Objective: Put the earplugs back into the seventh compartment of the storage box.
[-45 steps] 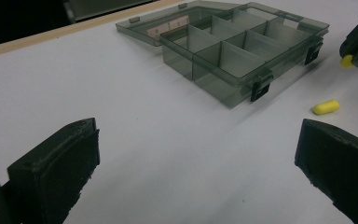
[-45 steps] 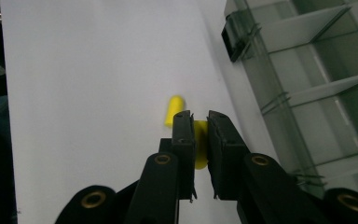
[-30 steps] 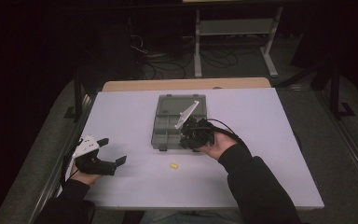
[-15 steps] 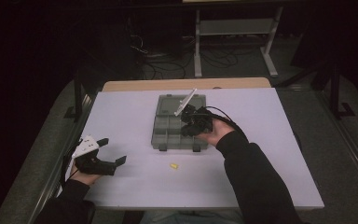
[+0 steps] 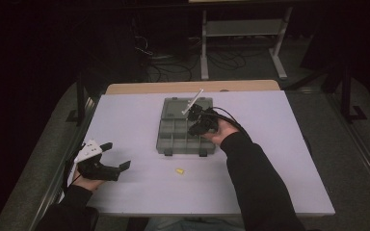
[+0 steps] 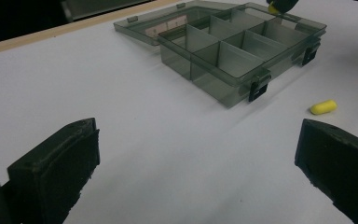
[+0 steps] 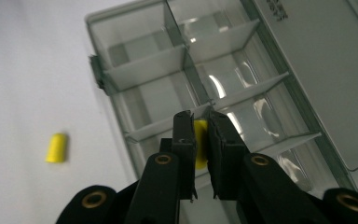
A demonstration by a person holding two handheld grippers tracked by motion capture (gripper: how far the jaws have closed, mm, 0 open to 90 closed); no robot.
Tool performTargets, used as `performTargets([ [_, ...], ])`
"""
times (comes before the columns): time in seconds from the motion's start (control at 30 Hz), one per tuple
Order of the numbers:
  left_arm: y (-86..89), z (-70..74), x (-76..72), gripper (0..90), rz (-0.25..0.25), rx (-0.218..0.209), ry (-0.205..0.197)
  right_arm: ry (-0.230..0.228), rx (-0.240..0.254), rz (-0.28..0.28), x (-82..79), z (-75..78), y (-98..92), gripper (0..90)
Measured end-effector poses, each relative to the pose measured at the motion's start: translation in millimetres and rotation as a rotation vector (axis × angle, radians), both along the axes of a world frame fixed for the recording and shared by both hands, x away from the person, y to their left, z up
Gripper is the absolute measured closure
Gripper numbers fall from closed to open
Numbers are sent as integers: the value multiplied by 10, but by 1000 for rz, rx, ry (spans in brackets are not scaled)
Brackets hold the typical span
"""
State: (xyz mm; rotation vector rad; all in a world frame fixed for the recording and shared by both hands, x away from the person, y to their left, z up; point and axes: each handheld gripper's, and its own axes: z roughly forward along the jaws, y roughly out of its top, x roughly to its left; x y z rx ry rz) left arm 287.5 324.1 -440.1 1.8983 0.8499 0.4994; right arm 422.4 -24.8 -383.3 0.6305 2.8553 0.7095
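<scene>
White table (image 5: pixel 125 120), dark room; right gripper (image 7: pixel 200 140) fingers clamp yellow earplug (image 7: pixel 200 140); left gripper (image 5: pixel 118 156) fingers apart.

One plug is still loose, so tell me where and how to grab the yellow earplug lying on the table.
Grip the yellow earplug across its middle, jaws on its two long rounded sides, coming straight down from above. It lies flat on its side on the bare table, just in front of the compartment box latches, so nothing blocks a top approach. The open left gripper is probably the handier one.
</scene>
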Motion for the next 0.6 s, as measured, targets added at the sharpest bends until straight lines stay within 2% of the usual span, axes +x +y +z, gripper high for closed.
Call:
performTargets([
  [0.47, 4, -5, 3, 0, -1, 1, 8, 70, -55, -13, 116, -257, 69, 802],
  [0.6, 3, -6, 5, 0, -2, 1, 8, 83, -48, -20, 121, -284, 80, 783],
])
